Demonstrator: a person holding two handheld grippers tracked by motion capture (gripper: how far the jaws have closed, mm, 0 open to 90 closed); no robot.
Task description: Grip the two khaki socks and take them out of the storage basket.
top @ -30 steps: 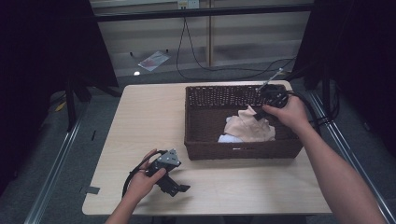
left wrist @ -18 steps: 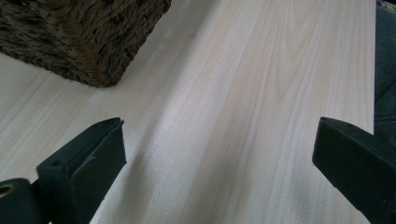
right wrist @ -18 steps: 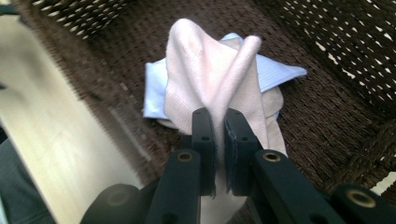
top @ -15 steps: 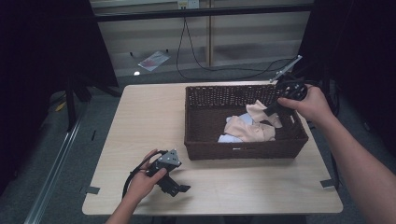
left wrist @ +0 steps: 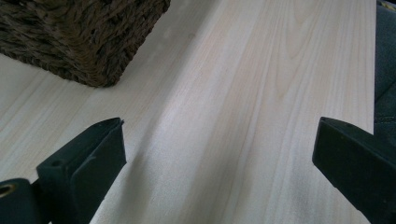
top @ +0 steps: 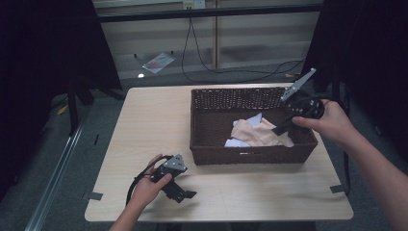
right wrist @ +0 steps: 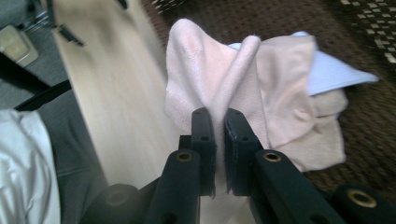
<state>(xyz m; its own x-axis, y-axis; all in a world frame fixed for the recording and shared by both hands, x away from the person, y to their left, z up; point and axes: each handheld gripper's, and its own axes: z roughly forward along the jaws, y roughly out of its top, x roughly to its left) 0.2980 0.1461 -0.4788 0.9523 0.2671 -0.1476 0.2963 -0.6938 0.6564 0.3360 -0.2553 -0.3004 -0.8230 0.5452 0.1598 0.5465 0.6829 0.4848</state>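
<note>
A dark wicker basket [top: 211, 144] stands on the right half of the wooden table [top: 144, 125]. Inside it lies a pale pink cloth [top: 257, 132] over a light blue one [top: 253, 119]. My right gripper [top: 280, 129] hangs over the basket's right end, shut on a fold of the pink cloth [right wrist: 210, 79], which rises between the jaws. The blue cloth [right wrist: 334, 72] shows behind it. My left gripper [top: 187, 195] rests on the table at the front left, open, with bare wood between its fingers [left wrist: 88, 158].
A corner of the basket [left wrist: 84, 37] lies just ahead of the left gripper. Cables and a piece of paper [top: 156, 61] lie on the floor beyond the table. The table's near right edge [left wrist: 371, 70] drops off to grey floor.
My right gripper has moved right and upward, out toward the basket's right rim, pulling the pink cloth with it. The left gripper has stayed where it was.
</note>
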